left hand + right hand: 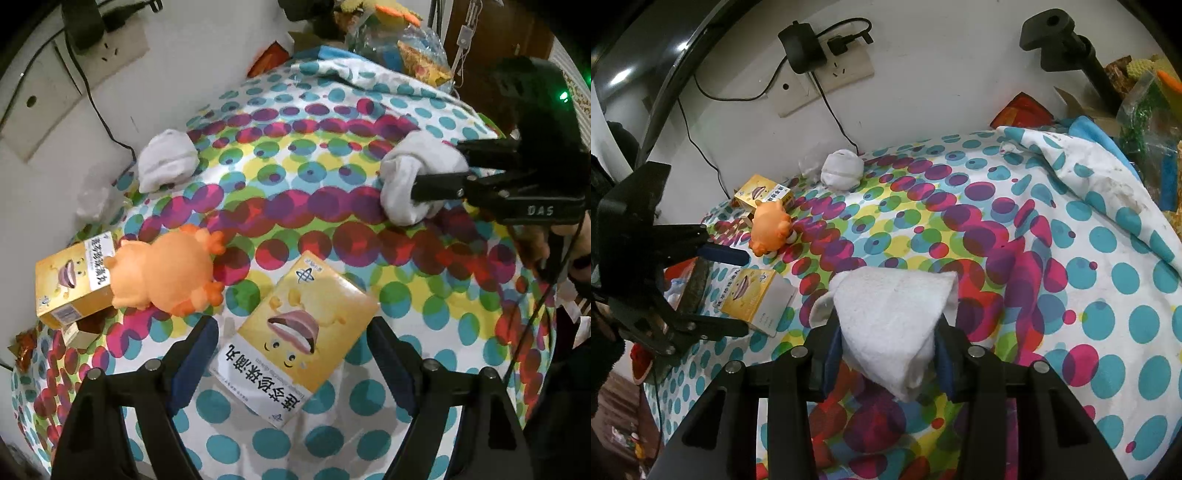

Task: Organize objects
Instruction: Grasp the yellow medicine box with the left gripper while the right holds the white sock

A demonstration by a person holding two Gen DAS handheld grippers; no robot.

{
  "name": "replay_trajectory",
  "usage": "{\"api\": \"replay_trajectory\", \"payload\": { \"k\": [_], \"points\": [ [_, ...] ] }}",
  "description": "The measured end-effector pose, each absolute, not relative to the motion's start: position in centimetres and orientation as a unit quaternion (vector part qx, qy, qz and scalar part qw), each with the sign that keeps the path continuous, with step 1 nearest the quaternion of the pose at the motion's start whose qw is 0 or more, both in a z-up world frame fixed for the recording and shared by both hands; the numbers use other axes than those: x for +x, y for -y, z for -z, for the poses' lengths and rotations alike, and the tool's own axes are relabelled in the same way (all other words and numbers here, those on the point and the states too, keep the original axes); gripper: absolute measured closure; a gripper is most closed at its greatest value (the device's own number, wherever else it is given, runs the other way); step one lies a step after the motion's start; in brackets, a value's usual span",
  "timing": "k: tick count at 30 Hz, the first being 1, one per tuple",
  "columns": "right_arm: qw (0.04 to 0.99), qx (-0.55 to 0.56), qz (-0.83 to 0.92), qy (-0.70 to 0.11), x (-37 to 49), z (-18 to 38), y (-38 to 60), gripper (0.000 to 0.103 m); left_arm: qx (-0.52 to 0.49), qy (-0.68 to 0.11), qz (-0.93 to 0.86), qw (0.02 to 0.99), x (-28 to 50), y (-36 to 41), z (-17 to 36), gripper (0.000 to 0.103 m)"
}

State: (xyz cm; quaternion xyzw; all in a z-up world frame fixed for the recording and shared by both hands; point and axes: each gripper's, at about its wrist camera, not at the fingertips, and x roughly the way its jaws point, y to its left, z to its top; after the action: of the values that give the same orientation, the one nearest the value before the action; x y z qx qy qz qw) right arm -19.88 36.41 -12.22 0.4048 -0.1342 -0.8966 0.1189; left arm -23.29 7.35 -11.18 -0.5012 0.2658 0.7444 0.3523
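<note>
My right gripper (886,350) is shut on a white rolled sock (890,317), held just above the dotted cloth; it also shows in the left wrist view (413,184). My left gripper (291,354) is open, its fingers either side of a yellow medicine box (299,343) lying flat; the box also shows in the right wrist view (753,299). An orange plush toy (166,269) lies to the left against a second yellow box (70,280). A second white sock (166,160) lies near the wall.
The polka-dot cloth (332,110) covers the table. A wall with a socket and cables (827,66) runs behind. Bags and clutter (406,40) pile at the far end. A small cardboard box (79,332) sits by the left edge.
</note>
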Motion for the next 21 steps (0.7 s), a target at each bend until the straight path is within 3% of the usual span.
{"api": "replay_trajectory", "payload": {
  "k": [19, 21],
  "points": [
    [0.096, 0.385, 0.913, 0.091, -21.8, 10.5, -34.0, 0.062, -0.485, -0.217, -0.813, 0.237, -20.4, -7.4, 11.9, 0.019],
    [0.09, 0.384, 0.915, 0.088, -22.0, 10.5, -33.8, 0.062, -0.482, -0.205, -0.821, 0.228, -19.9, -7.3, 11.8, 0.025]
  ]
}}
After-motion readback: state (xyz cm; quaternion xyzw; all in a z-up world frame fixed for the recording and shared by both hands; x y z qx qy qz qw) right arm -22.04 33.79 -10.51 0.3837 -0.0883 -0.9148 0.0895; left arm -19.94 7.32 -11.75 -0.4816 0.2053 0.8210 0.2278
